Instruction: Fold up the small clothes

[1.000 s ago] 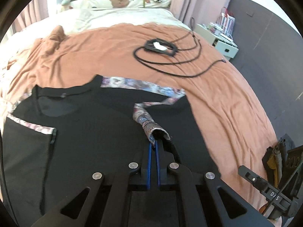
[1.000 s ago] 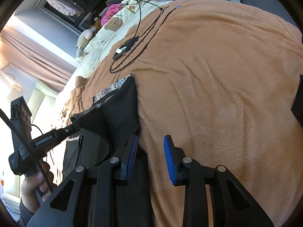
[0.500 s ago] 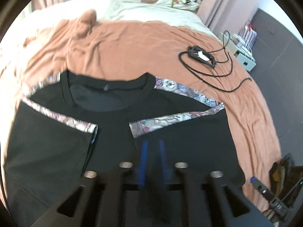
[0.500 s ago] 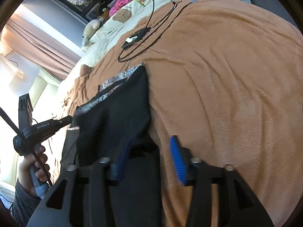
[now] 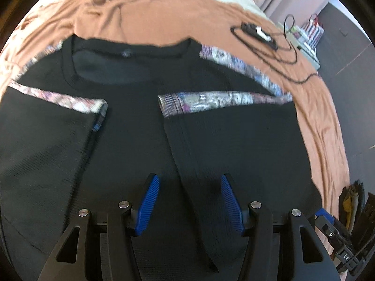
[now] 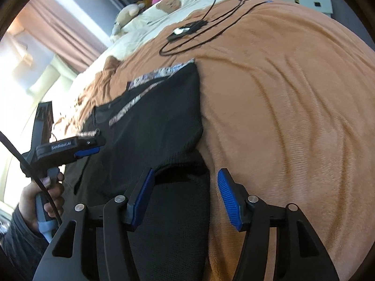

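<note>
A black T-shirt (image 5: pixel 140 140) with patterned sleeve trim lies flat on the brown blanket (image 5: pixel 164 18), neck away from me. Both sleeves are folded in over the chest: one trim band (image 5: pixel 211 100) on the right, the other (image 5: pixel 61 98) on the left. My left gripper (image 5: pixel 189 180) hovers over the shirt's lower front. Its jaws are opening, with no cloth pinched between them. In the right wrist view my right gripper (image 6: pixel 185 175) stands over the shirt's (image 6: pixel 159 121) folded side edge. Its jaws are closing, and the pads are clear of the cloth. The left gripper (image 6: pixel 93 146) shows there in a hand.
A black device with a looped cable (image 5: pixel 257 31) lies on the blanket beyond the shirt. Pillows and plush toys (image 6: pixel 164 4) crowd the head of the bed. A white nightstand (image 5: pixel 307 39) stands past the bed's right side.
My left gripper let go of the patterned sleeve end, which now lies across the chest, then sank toward the shirt and opened. The right gripper's jaws spread wider at the shirt's side.
</note>
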The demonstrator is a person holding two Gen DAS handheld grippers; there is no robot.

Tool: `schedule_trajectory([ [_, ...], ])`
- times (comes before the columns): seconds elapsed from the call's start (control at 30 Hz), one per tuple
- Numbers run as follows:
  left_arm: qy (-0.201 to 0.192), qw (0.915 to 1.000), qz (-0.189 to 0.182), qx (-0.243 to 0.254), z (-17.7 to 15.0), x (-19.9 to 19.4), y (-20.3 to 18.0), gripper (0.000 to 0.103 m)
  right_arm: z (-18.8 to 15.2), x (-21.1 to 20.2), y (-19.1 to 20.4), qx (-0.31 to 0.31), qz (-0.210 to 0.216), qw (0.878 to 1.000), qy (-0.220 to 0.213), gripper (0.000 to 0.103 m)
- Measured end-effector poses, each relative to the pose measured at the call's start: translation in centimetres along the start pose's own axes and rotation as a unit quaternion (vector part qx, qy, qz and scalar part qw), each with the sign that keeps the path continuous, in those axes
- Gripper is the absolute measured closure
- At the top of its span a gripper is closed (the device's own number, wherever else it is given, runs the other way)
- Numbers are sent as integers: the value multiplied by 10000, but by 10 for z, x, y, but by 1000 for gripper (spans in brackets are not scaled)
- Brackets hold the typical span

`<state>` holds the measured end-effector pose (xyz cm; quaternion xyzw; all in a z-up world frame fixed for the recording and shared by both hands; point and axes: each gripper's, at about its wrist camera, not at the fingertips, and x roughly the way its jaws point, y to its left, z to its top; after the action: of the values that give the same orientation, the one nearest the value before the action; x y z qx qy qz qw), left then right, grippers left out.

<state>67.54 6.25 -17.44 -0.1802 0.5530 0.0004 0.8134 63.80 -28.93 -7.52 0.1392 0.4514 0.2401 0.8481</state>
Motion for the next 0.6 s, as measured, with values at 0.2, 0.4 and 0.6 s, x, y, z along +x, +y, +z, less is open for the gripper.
schedule_trajectory([
  [0.2,149,9990,188,376,-9,6,-11,96,-1,17,9,-305,-269,9991,137,68],
  [0.4,18,9979,374,523,-10,-5,-8,99,-1,20,3,-175,-541,9984,12,93],
  [0.6,-10,9983,436,388,-8,-7,10,98,-4,16,0,-65,-568,9984,33,94],
])
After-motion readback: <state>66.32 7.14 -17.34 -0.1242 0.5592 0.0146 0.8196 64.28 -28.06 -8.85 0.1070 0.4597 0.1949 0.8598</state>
